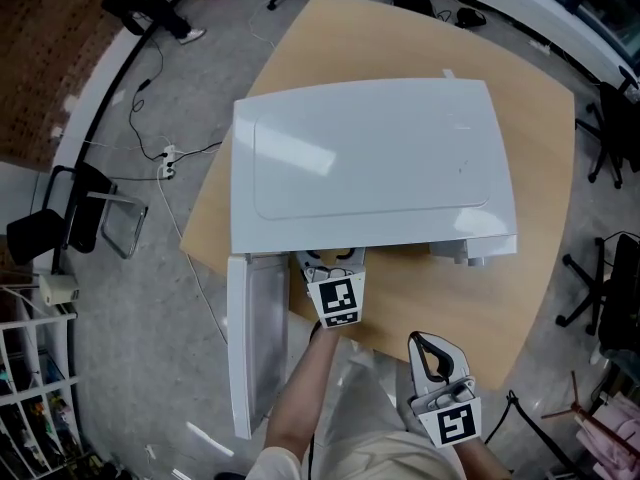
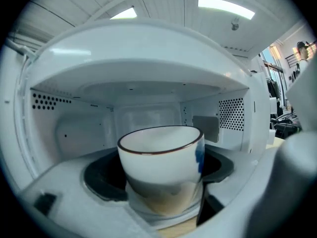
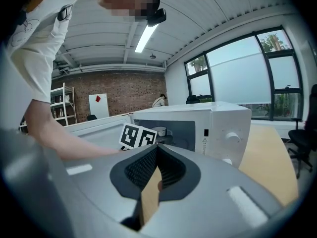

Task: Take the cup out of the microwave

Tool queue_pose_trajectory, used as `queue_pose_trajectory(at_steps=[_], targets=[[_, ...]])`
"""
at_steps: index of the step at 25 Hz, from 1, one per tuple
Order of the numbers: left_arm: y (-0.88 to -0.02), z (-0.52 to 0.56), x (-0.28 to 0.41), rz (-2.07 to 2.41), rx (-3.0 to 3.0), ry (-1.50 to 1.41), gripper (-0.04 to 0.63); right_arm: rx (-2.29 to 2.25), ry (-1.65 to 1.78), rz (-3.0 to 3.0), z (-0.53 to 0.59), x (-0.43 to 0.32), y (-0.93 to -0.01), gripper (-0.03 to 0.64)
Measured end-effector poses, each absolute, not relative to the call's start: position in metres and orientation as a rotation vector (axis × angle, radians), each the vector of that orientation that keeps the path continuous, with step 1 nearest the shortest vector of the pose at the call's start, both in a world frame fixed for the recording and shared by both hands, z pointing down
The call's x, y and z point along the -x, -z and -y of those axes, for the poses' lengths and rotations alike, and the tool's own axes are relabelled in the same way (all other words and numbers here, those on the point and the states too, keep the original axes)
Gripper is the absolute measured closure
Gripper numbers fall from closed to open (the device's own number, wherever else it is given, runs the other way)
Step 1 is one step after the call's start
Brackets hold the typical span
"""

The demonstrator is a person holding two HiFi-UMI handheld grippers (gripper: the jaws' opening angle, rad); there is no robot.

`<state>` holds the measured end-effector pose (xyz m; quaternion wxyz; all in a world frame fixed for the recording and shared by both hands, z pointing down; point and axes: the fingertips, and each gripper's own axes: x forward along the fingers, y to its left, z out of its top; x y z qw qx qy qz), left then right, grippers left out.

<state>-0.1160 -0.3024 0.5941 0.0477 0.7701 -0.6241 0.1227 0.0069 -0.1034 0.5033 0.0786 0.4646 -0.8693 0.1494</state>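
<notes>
Cup sits right between the two jaws of my left gripper. It is white, with a thin dark line round its rim and a blue mark on one side. It stands up straight, with its open top up. The dark pads of this gripper press on the cup from the left and from the right, so the jaws are closed on it and hold it low down on its sides.

The cup is inside the white microwave, near the front of the opening. Behind it I see the white back wall and little holes in the side walls. From my head view the cup is hidden under the top of the microwave. Only the back part of my left gripper, with its marker cube, sticks out of the opening. The microwave door is swung wide open on the left, just beside my left arm.

The microwave stands on a light wood table.

My right gripper is near me, over the front edge of the table, well apart from the cup. Its jaws are closed tip to tip and hold nothing. From that gripper the cup looks very small, far off in the open microwave.
</notes>
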Motion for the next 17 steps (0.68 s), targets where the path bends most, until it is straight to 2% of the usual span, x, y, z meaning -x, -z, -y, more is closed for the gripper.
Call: queue_pose_trajectory(at_steps=[17], targets=[[-0.517,0.173,0.086,1.863,-2.397,-0.284,0.19,-1.405,-0.389,2.625,0.095,-0.023,-0.48,0.611]])
